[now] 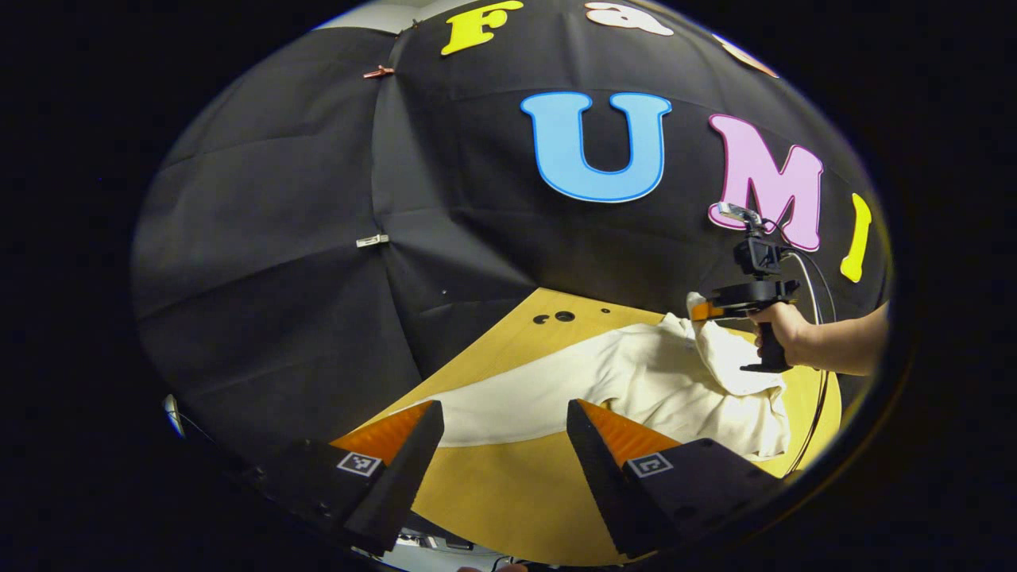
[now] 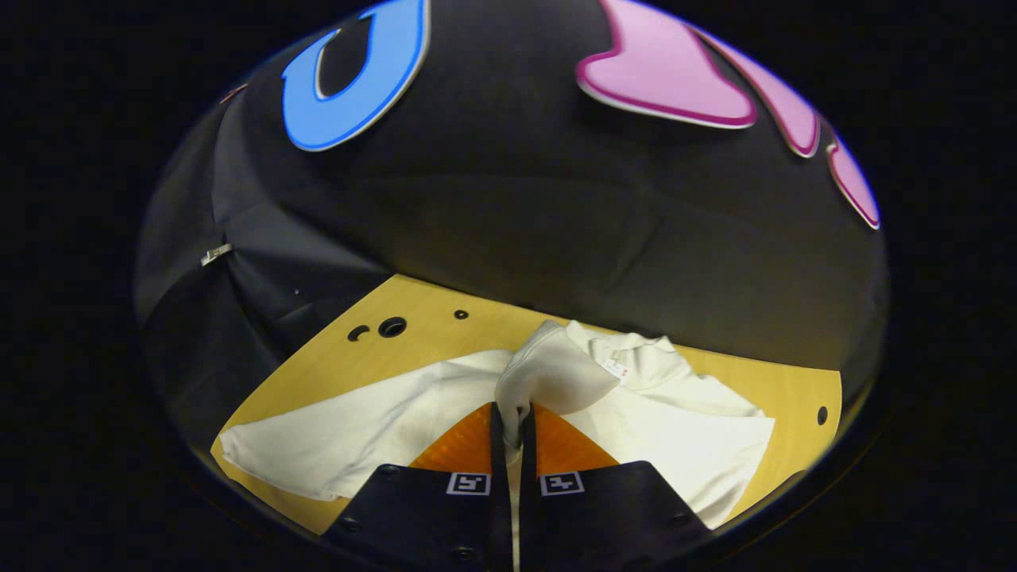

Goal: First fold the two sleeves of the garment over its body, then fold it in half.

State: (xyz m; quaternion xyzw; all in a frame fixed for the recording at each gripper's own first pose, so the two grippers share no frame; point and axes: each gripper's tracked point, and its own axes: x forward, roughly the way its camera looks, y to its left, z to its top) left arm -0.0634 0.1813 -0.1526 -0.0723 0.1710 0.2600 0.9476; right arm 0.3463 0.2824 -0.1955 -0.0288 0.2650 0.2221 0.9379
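Observation:
A cream-white garment lies spread on the wooden table. In the left gripper view my left gripper stands open just above the table, short of the garment's near hem, with nothing between its fingers. Farther right in that view, a hand holds my right gripper, which pinches a lifted fold of the cloth. In the right gripper view my right gripper is shut on a raised sleeve, held above the garment's body. The collar lies just beyond it.
The black cloth wall closes in right behind the table. Small round holes sit in the tabletop near the back left, another hole near the right edge. A cable hangs from the right gripper.

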